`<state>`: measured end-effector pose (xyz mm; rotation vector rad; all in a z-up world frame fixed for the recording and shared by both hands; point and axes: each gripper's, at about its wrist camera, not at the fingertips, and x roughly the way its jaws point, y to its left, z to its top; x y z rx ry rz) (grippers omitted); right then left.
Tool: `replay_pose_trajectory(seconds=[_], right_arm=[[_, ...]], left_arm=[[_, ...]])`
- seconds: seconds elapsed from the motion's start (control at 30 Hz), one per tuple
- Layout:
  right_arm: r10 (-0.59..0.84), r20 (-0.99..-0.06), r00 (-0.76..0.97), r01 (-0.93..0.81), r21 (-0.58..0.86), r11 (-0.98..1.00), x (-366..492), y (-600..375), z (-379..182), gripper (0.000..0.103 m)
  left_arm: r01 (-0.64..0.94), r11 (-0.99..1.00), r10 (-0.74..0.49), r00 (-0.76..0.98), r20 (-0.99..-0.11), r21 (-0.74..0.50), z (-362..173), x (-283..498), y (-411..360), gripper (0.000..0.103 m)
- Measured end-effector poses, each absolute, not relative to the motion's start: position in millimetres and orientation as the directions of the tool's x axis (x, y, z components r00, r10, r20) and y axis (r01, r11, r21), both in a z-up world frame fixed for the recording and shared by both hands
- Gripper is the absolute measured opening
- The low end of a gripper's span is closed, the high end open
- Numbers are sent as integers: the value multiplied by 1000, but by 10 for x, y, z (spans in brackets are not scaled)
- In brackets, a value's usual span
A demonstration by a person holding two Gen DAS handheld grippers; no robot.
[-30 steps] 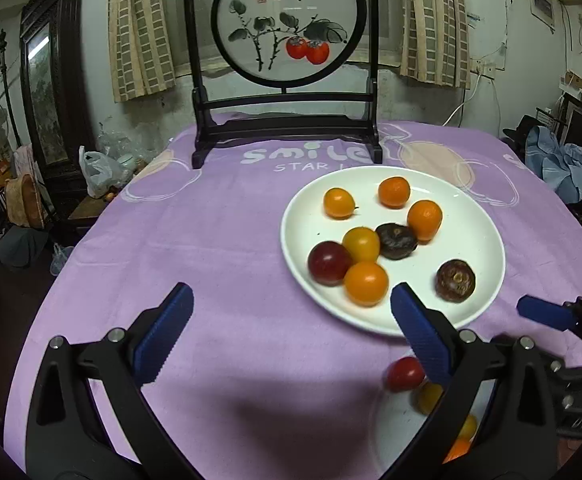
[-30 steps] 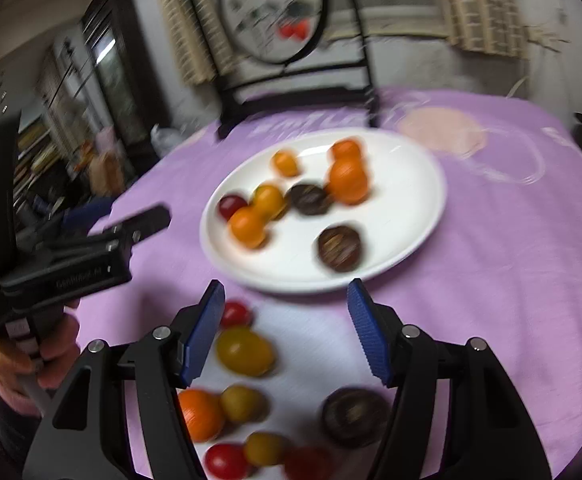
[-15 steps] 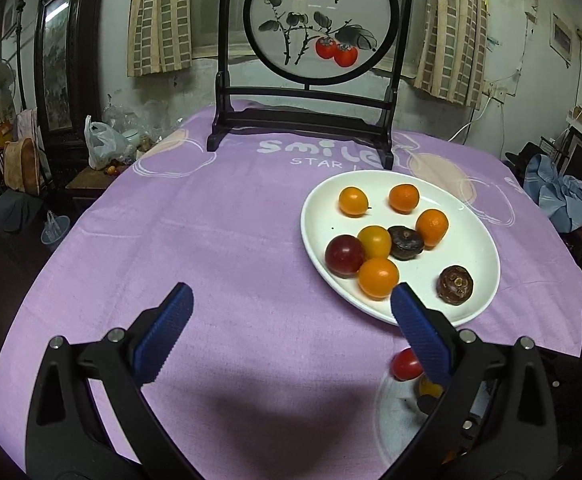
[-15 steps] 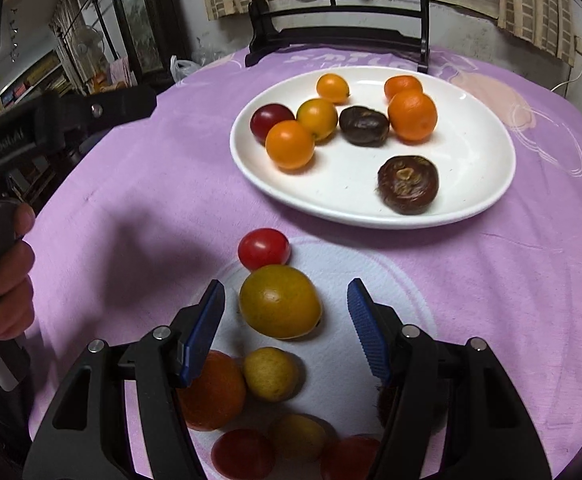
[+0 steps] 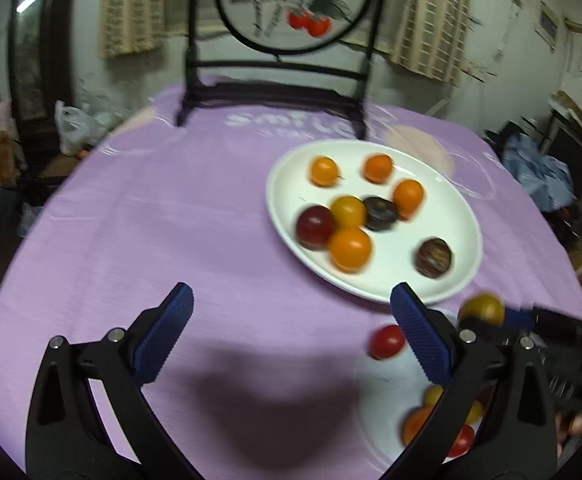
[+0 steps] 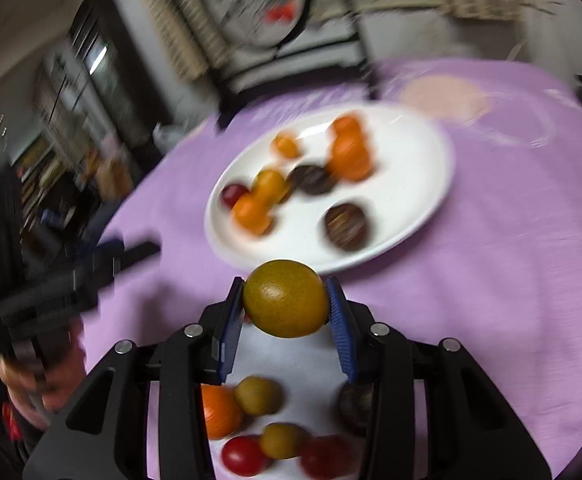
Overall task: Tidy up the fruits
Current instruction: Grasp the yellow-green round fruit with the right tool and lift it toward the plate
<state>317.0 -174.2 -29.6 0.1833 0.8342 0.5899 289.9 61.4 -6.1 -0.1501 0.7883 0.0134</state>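
My right gripper (image 6: 287,300) is shut on a yellow-green round fruit (image 6: 286,298) and holds it above a white mat (image 6: 291,364) with several small fruits. The held fruit also shows in the left wrist view (image 5: 482,309). Beyond it lies a large white plate (image 6: 411,184) with several orange, red and dark fruits; the plate also shows in the left wrist view (image 5: 459,216). My left gripper (image 5: 291,328) is open and empty over the purple tablecloth, left of the mat (image 5: 387,396). A red tomato (image 5: 387,341) lies at the mat's edge.
A black stand with a round painted screen (image 5: 287,8) stands at the table's far edge. The purple tablecloth (image 5: 151,220) covers the round table. Furniture and bags crowd the room's left and right sides.
My right gripper has closed on the yellow-green fruit and lifted it off the mat toward the plate. My left gripper has stayed open and shifted a little.
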Motion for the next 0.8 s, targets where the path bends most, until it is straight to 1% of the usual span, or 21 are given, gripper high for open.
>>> replay_pose_trajectory(seconds=[0.07, 0.13, 0.17, 0.23, 0.27, 0.3, 0.4, 0.43, 0.6, 0.67, 0.8], right_arm=[[535, -635, 558, -375, 382, 844, 3198, -1861, -271, 42], [524, -639, 564, -345, 395, 852, 3231, -1920, -288, 42], [522, -642, 562, -332, 402, 853, 3245, -1937, -307, 42], [523, -650, 551, -323, 412, 852, 3248, -1931, -343, 42], [527, -653, 544, -324, 417, 849, 3245, -1924, -351, 42], [530, -654, 540, -326, 419, 848, 3234, -1924, -353, 42], [537, -649, 538, -337, 419, 843, 3200, -1924, -326, 42], [540, -648, 537, -339, 420, 842, 3187, -1929, -316, 42], [536, -646, 543, -336, 418, 844, 3213, -1936, -302, 42], [536, -646, 544, -335, 418, 844, 3217, -1935, -305, 42], [537, -648, 539, -337, 419, 843, 3226, -1936, -306, 42]], left_arm=[[-2, 987, -119, 674, -729, -162, -125, 2922, 521, 99], [57, 985, -158, 649, -744, -160, -175, 2922, 397, 96], [77, 986, -163, 644, -748, -148, -200, 2909, 334, 93], [137, 983, -183, 628, -756, -124, -243, 2892, 196, 82], [177, 978, -199, 616, -763, -113, -267, 2881, 114, 72], [205, 974, -206, 607, -768, -99, -294, 2874, 48, 67], [255, 966, -188, 602, -776, -36, -385, 2862, -110, 58], [270, 963, -183, 601, -778, -18, -419, 2861, -157, 57], [277, 961, -179, 594, -784, -10, -513, 2904, -163, 41], [266, 964, -174, 585, -792, -16, -553, 2939, -130, 39], [251, 968, -152, 587, -795, 0, -600, 2986, -121, 39]])
